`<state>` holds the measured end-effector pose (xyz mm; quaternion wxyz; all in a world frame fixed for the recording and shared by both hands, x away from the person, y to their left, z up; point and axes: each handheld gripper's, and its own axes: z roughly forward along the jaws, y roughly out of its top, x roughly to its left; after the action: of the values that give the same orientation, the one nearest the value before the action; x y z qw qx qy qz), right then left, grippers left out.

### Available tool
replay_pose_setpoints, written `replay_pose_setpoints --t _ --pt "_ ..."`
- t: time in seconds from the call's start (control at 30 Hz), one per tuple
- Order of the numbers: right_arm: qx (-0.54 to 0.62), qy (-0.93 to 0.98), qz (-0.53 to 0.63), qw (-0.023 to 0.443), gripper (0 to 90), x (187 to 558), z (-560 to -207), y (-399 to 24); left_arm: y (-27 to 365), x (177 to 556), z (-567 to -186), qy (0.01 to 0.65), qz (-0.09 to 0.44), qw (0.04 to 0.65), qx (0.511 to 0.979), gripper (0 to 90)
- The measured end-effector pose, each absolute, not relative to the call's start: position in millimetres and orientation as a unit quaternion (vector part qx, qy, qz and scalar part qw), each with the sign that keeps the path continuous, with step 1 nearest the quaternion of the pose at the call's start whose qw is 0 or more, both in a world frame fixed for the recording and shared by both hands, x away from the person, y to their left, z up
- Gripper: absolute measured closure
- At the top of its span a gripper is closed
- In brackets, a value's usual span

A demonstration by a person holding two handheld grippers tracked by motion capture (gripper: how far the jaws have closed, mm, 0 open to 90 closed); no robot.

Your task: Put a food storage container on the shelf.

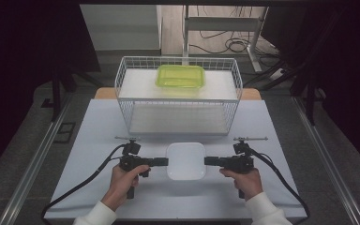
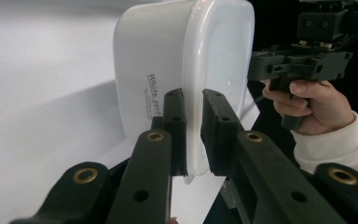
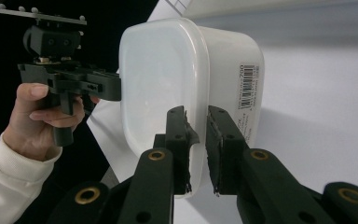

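Nearest the camera, two sleeved forearms enter over the desk point(image 1: 98, 140). The left tool point(image 1: 164, 162) is clamped on the left rim of the white lidded container point(image 1: 185, 161), pads pinching the lid edge. The right tool point(image 1: 208, 161) is clamped likewise on the right rim. The container sits at the near centre of the desk, between both tools. Beyond it stands a wire basket point(image 1: 122, 79) holding a green tray point(image 1: 181, 76) on its upper shelf. Risk: both grips bear on a thin lid lip only. If lifted, the lid may flex or pop free and the body drop. Uneven lifting would tilt it.
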<state>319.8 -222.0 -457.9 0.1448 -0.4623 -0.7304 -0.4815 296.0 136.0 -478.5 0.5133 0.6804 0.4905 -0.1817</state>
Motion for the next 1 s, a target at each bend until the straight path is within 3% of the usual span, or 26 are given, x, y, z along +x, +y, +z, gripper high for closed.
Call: replay_pose_setpoints --t 1.0 --pt "-0.407 -0.737 -0.532 0.095 79.0 333 -387 -210 150 311 -411 0.465 -0.133 0.552 0.679 80.2"
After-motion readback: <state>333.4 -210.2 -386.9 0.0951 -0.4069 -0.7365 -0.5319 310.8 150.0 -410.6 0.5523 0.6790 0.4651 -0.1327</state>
